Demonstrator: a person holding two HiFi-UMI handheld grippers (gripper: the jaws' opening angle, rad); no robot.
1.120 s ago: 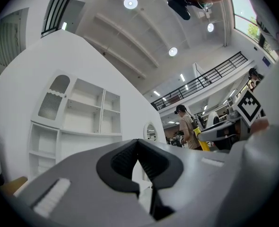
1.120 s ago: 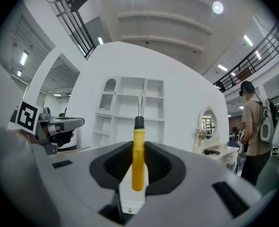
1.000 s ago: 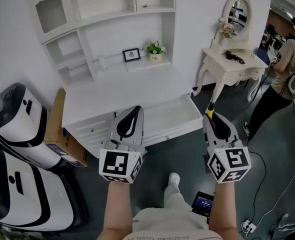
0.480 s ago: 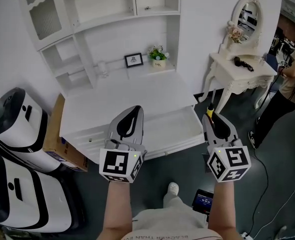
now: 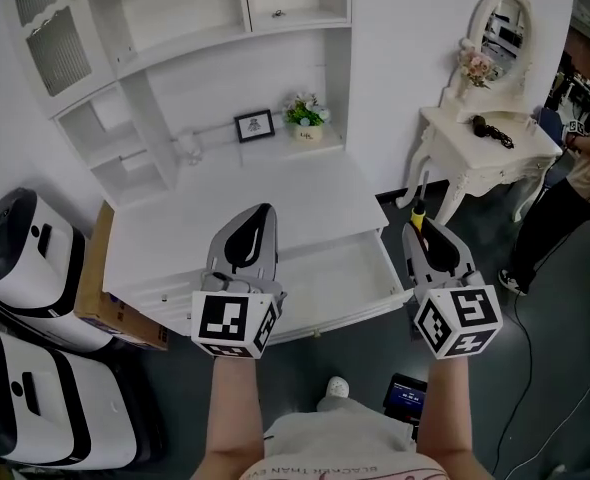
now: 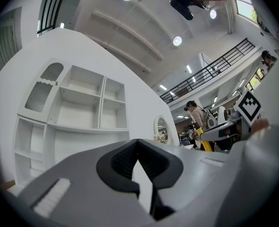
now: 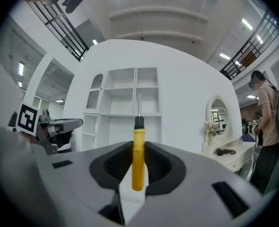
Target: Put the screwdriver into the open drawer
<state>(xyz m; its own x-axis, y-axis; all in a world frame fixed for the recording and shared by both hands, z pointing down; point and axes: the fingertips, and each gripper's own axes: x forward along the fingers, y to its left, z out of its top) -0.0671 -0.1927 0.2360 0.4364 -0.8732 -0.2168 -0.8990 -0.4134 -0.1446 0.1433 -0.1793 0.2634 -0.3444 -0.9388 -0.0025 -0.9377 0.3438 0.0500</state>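
A screwdriver [image 7: 138,157] with a yellow handle, black collar and metal shaft stands upright between the jaws of my right gripper [image 7: 135,150], which is shut on the handle. In the head view the right gripper [image 5: 416,232] hovers just off the right corner of the open white drawer [image 5: 347,271], the screwdriver [image 5: 416,211] pointing forward past its tips. My left gripper [image 5: 262,212] is shut and empty, and it hangs over the drawer's left part. In the left gripper view its jaws [image 6: 138,144] meet with nothing between them.
The drawer belongs to a white desk [image 5: 225,203] with a shelf hutch, a picture frame [image 5: 254,125] and a flower pot [image 5: 304,116]. A white dressing table [image 5: 485,140] and a person [image 5: 573,200] are at the right. White machines [image 5: 25,258] and a cardboard box [image 5: 93,288] stand at the left.
Both grippers have moved forward towards the desk, so the open drawer now lies under and between them. The right gripper's hold on the screwdriver is the same.
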